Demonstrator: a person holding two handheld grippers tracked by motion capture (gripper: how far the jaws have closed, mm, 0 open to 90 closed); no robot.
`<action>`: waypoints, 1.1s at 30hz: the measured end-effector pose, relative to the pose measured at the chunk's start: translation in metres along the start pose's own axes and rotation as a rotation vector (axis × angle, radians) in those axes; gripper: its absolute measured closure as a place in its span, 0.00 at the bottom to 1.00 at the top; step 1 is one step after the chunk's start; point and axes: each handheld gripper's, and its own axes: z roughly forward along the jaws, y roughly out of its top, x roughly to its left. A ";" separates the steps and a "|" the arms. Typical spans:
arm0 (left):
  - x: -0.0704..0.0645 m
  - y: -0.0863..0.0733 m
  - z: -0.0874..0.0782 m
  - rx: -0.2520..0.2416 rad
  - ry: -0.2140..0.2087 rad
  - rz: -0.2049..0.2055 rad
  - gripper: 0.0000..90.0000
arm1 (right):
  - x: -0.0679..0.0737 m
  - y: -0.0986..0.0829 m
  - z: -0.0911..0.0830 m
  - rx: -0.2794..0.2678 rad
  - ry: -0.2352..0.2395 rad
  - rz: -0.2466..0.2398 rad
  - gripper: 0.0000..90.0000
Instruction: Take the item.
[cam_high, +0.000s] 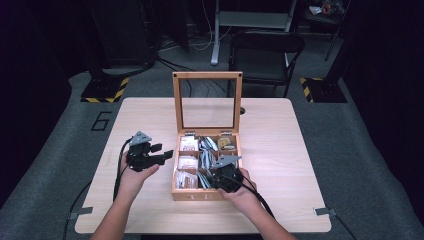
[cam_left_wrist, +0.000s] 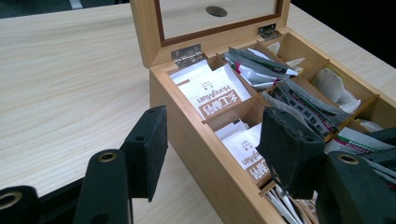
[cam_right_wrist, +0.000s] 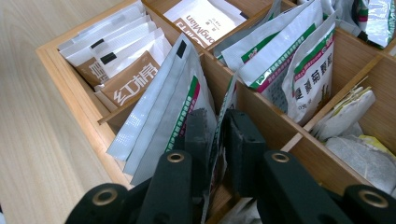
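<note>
A wooden box (cam_high: 205, 195) stands mid-table with its glass lid (cam_high: 207, 100) upright. Its compartments hold white-and-brown sachets (cam_high: 187, 162) (cam_left_wrist: 215, 95) (cam_right_wrist: 130, 79) and silver-green packets (cam_high: 207, 150) (cam_right_wrist: 280, 51). My right gripper (cam_high: 220, 177) (cam_right_wrist: 218, 122) reaches into the front middle compartment, shut on the edge of one upright silver-green packet (cam_right_wrist: 224, 112). My left gripper (cam_high: 147, 152) (cam_left_wrist: 217, 154) is held open with nothing in it, just left of the box's side wall (cam_left_wrist: 201, 154).
Pale tea bags (cam_right_wrist: 359, 154) (cam_left_wrist: 334, 86) fill the right-hand compartments. The bare tabletop (cam_high: 280, 150) spreads on both sides of the box. Beyond the table's far edge stand a dark chair (cam_high: 265, 50) and stand bases with yellow-black tape (cam_high: 105, 92).
</note>
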 end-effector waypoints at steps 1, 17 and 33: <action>0.000 0.000 0.000 -0.001 0.000 -0.001 0.46 | 0.000 0.000 0.000 0.001 0.001 0.005 0.88; 0.001 0.000 0.000 0.001 0.001 -0.004 0.47 | -0.001 0.001 -0.001 -0.007 -0.001 -0.010 0.99; 0.000 -0.001 0.001 0.000 0.000 -0.005 0.47 | -0.002 0.014 -0.023 -0.030 0.042 0.005 0.99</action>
